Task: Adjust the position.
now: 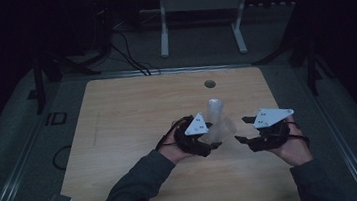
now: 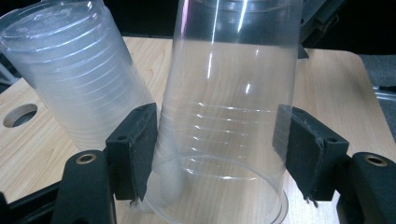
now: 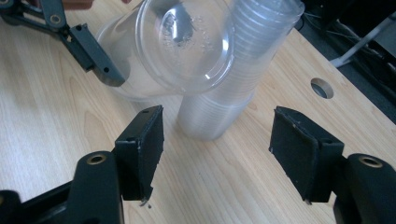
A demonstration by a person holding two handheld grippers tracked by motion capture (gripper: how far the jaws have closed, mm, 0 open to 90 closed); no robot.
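Observation:
An upside-down stack of clear plastic cups point(image 1: 214, 108) stands near the middle of the wooden table point(image 1: 120, 137). My left gripper point(image 1: 219, 135) is shut on a single clear cup point(image 1: 223, 127), which tilts just right of the stack. In the left gripper view the pads point(image 2: 140, 144) press both sides of this cup point(image 2: 229, 93) near its rim, with the stack point(image 2: 70, 79) close behind on the left. My right gripper point(image 1: 243, 130) is open beside it, jaws wide and holding nothing. The right gripper view point(image 3: 217, 135) faces the held cup's base point(image 3: 187, 42) and the stack point(image 3: 233, 84).
A round cable hole point(image 1: 209, 83) lies in the table behind the stack. A white metal stand point(image 1: 199, 8) and cables point(image 1: 126, 55) sit on the floor beyond the far edge. Bare wood stretches to the left and in front of both hands.

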